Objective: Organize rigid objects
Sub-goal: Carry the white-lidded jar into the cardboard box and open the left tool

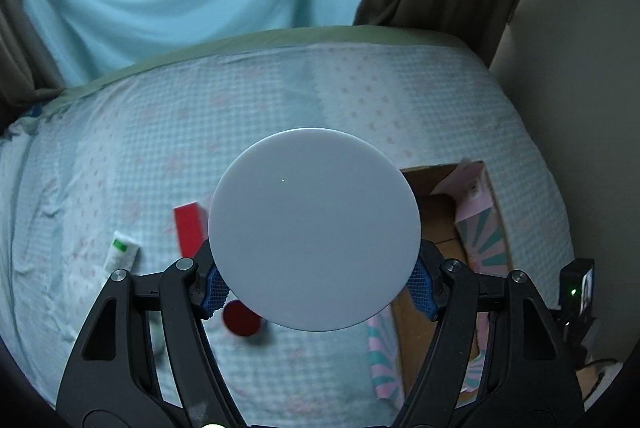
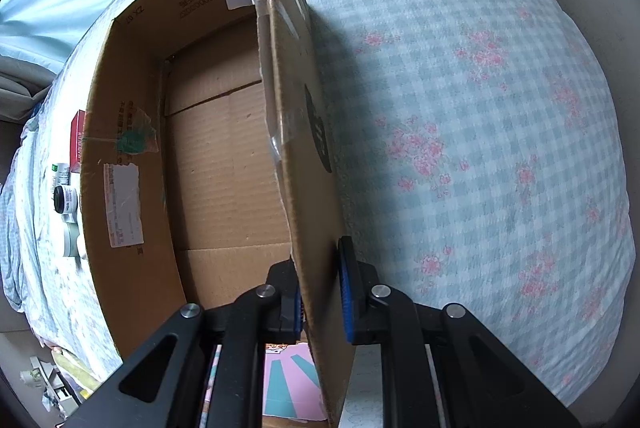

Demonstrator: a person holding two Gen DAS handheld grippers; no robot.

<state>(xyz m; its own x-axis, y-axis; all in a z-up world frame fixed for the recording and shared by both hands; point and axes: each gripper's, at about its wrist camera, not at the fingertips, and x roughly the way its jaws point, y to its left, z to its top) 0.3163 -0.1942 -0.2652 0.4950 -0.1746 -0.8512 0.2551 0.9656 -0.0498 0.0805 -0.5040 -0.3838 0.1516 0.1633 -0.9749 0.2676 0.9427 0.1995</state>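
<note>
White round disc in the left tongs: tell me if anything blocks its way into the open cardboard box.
Nothing visible does. The white round disc, held in the left tongs, hangs above the checked bedspread beside the brown cardboard box. The box top is open, its floor bare where visible, and the right tongs straddle one flap.

Bed: covered with a pale blue checked sheet printed with pink flowers. Lying on it, left of the left tongs: one red box, one white tube with green marking, one round red lid just beneath the left finger. Right of the left tongs: one open cardboard box, standing directly on the sheet. Beyond the carton's far wall, left of the right tongs: small jars, close together
</note>
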